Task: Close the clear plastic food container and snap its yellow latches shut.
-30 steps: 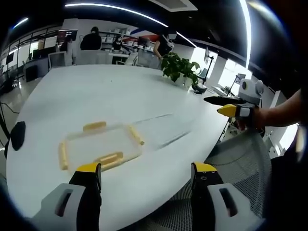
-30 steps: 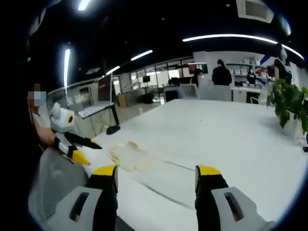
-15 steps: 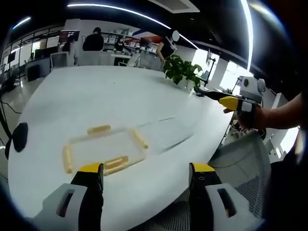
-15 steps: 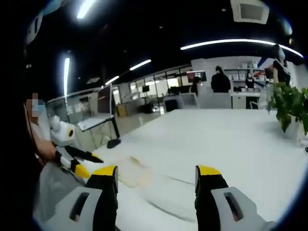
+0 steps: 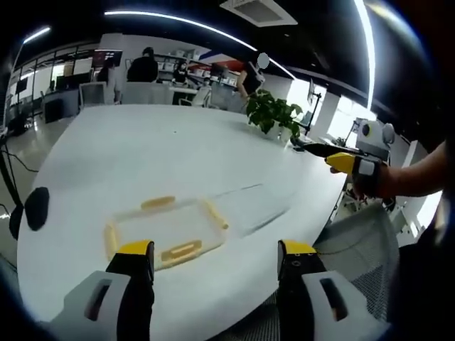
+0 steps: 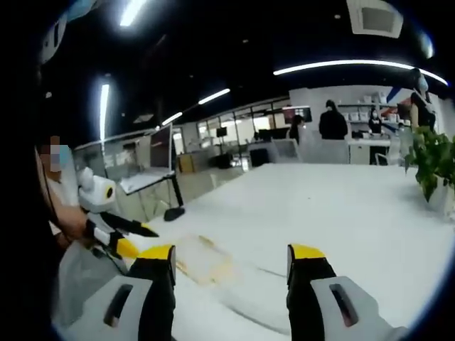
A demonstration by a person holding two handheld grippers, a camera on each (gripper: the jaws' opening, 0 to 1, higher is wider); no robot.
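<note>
On the big white table (image 5: 142, 142) one clear plastic food container (image 5: 167, 227) lies flat near the edge closest to the person, and four yellow latches can be counted on its rim, one per side, the nearest latch (image 5: 180, 251) facing the left gripper. A second clear sheet, probably the lid (image 5: 252, 202), lies just to the right of the container, though its outline is faint. A dark round object (image 5: 35, 208) sits at the table's far left edge. The left gripper (image 5: 217, 259) hovers above the near edge of the table with its two yellow-tipped jaws spread wide, nothing between them. Farther back stands one potted plant (image 5: 274, 114), with several people by desks behind it. At the right, the right gripper (image 5: 334, 155) is held in a hand off the table's side; in its own view (image 6: 231, 259) the two jaws stand apart and empty, the container (image 6: 202, 259) blurred beyond them.
</note>
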